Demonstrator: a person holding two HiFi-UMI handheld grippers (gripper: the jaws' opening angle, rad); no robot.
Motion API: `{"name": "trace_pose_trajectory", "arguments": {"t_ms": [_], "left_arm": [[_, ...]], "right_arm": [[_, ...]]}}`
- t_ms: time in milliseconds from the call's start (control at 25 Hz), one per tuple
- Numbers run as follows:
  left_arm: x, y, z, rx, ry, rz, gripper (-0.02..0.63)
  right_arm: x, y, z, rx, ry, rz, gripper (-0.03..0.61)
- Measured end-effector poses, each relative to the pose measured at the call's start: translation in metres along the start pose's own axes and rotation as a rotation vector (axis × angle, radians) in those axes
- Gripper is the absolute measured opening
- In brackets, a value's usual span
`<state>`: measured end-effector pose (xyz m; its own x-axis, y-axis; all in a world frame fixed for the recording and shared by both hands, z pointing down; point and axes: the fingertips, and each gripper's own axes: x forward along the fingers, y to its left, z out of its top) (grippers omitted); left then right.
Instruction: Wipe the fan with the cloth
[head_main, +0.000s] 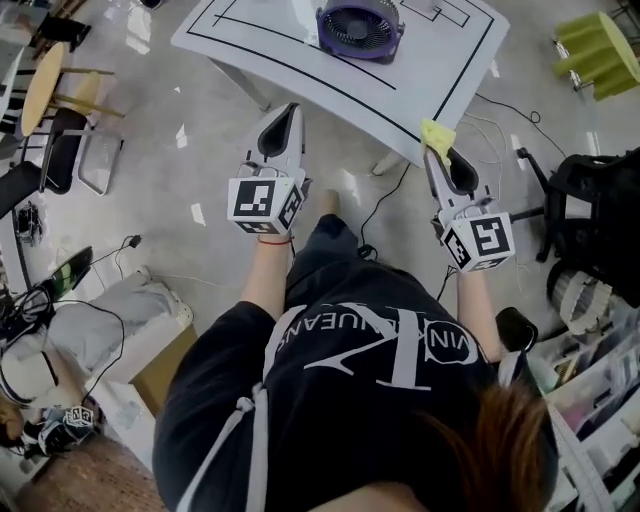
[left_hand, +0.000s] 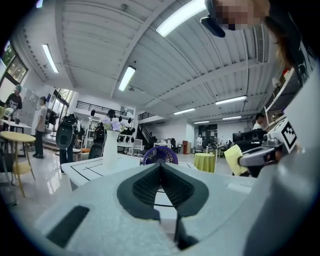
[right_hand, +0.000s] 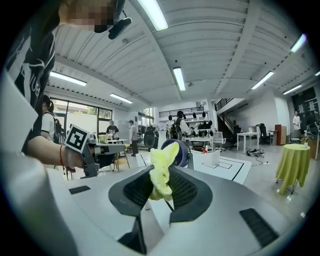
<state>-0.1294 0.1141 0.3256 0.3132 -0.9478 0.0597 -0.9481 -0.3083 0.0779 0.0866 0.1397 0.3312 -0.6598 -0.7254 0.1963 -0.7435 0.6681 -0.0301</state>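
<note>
Clearly the fan (head_main: 360, 28) sits at the top centre of the head view on the white table (head_main: 250, 50), with its round purple grille turned toward the person and tipped somewhat upward. In the left gripper view it shows small, just above the jaw tips, beside a white vase (left_hand: 110, 148).

The yellow cloth (head_main: 437, 135) is pinched between the jaws of the right gripper (head_main: 437, 152). Its long axis runs along the jaws and its free end pokes out past the tips toward the table. In the right gripper view the cloth (right_hand: 162, 170) stands upright in the closed jaws and partly covers the fan behind it.

The left gripper (head_main: 289, 110) holds nothing, and its jaws meet in a closed point.

Both forearms reach forward from the body at mid frame, side by side but well apart. Both grippers aim up the frame toward the table: the right tip lies at the table's near edge, the left over the floor short of it.
</note>
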Motion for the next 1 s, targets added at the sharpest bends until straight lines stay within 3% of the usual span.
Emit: {"name": "trace_pose_trajectory", "arguments": {"t_ms": [520, 680, 1000], "left_arm": [[0.094, 0.068, -0.026, -0.009, 0.078, -0.125, 0.014], [0.107, 0.082, -0.042, 0.003, 0.104, -0.170, 0.017], [0.145, 0.094, -0.080, 0.132, 0.164, -0.197, 0.048]], "right_arm": [[0.146, -0.007, 0.012, -0.146, 0.088, -0.068, 0.085], [0.186, 0.000, 0.017, -0.257, 0.116, -0.088, 0.085], [0.247, -0.001, 0.020, -0.542, 0.179, -0.095, 0.086]]}}
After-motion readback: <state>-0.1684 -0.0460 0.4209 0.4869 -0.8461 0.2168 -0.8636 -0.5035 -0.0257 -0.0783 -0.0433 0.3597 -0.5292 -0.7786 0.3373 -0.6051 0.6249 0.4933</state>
